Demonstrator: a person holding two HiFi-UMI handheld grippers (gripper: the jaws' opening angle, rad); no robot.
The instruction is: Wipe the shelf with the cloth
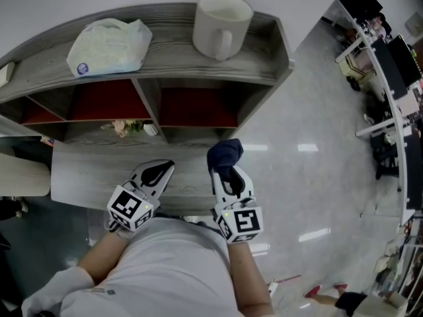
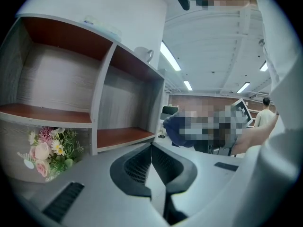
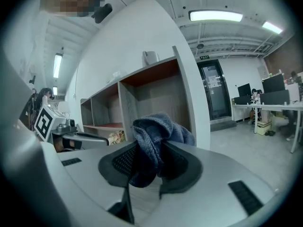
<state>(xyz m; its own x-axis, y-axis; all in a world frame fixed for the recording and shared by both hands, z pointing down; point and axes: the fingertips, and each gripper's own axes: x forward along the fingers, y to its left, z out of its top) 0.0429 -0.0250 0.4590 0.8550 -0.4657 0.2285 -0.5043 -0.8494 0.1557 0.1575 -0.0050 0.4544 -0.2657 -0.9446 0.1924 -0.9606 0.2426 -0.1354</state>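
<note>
R claw (image 3: 150, 167) clamped on dk-blue cloth (image 3: 156, 134); the cloth is bunched betw. its jaws & pokes out past the tips. L claw (image 1: 162, 169) just to its left, jaws together, nothing in them. Shelf (image 1: 172, 28) close ahead of both. Flowers (image 2: 49, 150) ahead-left of L claw. Mug (image 1: 221, 25) & plastic bag (image 1: 109, 45) on top board, further ahead.

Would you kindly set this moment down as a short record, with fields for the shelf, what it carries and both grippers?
shelf: grey wood-grain shelf unit, open compartments with red-brown floors
on top: large white mug and white plastic pack, apart
lower level: small bunch of pink and white flowers under the left compartment
left gripper: jaws together, empty
right gripper: jaws closed on dark blue cloth
cloth contact with shelf: cannot tell
</note>
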